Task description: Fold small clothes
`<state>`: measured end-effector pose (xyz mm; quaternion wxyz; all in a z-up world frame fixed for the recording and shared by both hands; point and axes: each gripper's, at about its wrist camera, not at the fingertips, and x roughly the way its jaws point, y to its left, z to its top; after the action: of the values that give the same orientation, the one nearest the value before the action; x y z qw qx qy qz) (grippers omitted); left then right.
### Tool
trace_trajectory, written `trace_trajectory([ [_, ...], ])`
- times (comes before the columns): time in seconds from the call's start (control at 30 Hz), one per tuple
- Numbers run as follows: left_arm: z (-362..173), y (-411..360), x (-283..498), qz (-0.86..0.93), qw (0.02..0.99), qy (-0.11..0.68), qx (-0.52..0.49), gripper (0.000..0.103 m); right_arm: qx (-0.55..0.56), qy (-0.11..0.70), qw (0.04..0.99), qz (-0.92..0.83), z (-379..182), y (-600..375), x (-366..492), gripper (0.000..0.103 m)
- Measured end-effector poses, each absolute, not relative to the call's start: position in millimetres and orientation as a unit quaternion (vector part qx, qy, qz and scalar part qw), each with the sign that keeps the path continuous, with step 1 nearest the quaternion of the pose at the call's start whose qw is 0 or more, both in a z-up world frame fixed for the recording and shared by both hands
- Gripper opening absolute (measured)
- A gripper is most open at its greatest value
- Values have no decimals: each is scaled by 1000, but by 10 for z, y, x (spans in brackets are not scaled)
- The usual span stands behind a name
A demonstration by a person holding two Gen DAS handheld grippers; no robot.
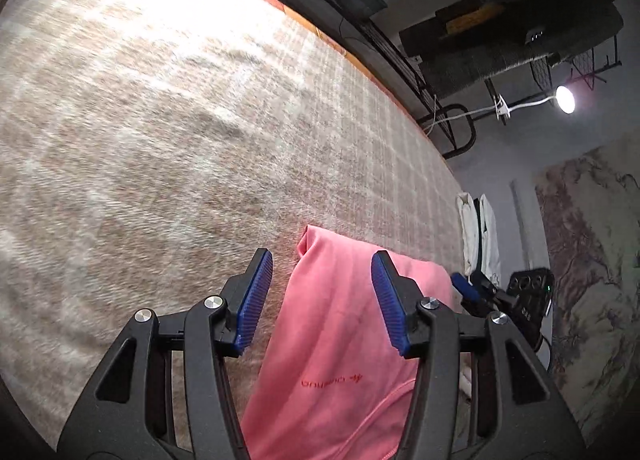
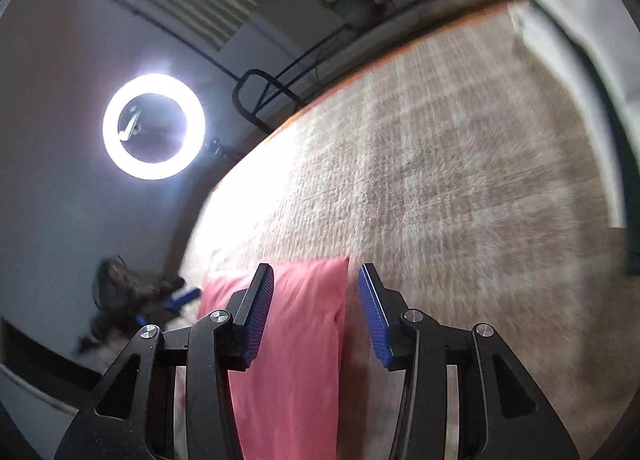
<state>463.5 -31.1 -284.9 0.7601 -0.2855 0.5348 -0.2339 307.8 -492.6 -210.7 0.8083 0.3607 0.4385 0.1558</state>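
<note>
Left wrist view is filled mostly by a beige checked blanket [image 1: 180, 120] spread over a bed, its orange edging seen along the far side. Upon the blanket, at its near edge, a pink garment [image 1: 336, 340] is laid flat, with small red lettering printed on it. Over the garment the left claw [image 1: 322, 302] is held with its blue-padded jaws spread wide apart, nothing being gripped between them; the cloth is seen through the gap. Beyond the garment's right edge the right claw [image 1: 466, 286] is partly seen, blurred. A lit lamp [image 1: 565, 99] is seen far beyond the garment, off the bed.

In the right wrist view the same blanket [image 2: 460, 188] is seen blurred, and the garment [image 2: 296, 340] lies on it. The right claw [image 2: 316, 314] is held above the garment's far corner, its jaws likewise parted and empty. Left of the garment the left claw [image 2: 182, 298] is glimpsed. A glowing ring light [image 2: 154, 126] stands well beyond the garment.
</note>
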Motion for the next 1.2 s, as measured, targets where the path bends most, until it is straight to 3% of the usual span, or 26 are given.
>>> trace_trajectory([
  [0.1, -2933, -397, 4651, -241, 756, 540, -281, 41, 374, 454, 795, 153, -2248, -4904, 3191, 44],
  [0.2, -2983, -430, 4668, -238, 756, 541, -282, 15, 374, 458, 789, 165, -2315, -4829, 3262, 44],
  [0.23, -2976, -448, 4671, -237, 757, 539, -282, 4, 373, 454, 792, 166, -2305, -4807, 3270, 35],
  [0.27, -2950, -452, 4650, -233, 764, 533, -279, 2, 375, 453, 791, 170, -2311, -4779, 3301, 10],
  [0.3, -2893, -446, 4599, -223, 777, 520, -275, 2, 378, 453, 789, 171, -2313, -4750, 3314, 2],
  [0.37, -2794, -447, 4521, -205, 800, 494, -270, 2, 369, 442, 801, 162, -2227, -4707, 3259, 1],
  [0.47, -2841, -520, 4521, -193, 812, 499, -234, 1, 312, 409, 843, 157, -2013, -4583, 3169, 1],
  [0.6, -2849, -568, 4536, -181, 813, 507, -223, 2, 243, 444, 856, 111, -2028, -4483, 3223, 1],
  [0.73, -2602, -434, 4432, -164, 834, 483, -209, 15, 219, 438, 869, 78, -1854, -4536, 3179, 2],
  [0.9, -2338, -665, 4174, -208, 848, 459, -164, 15, 172, 424, 875, 160, -1678, -4223, 3106, 5],
  [1.2, -2775, -1323, 4152, -201, 844, 494, -56, 15, 25, 468, 862, 193, -1932, -3439, 3225, 5],
])
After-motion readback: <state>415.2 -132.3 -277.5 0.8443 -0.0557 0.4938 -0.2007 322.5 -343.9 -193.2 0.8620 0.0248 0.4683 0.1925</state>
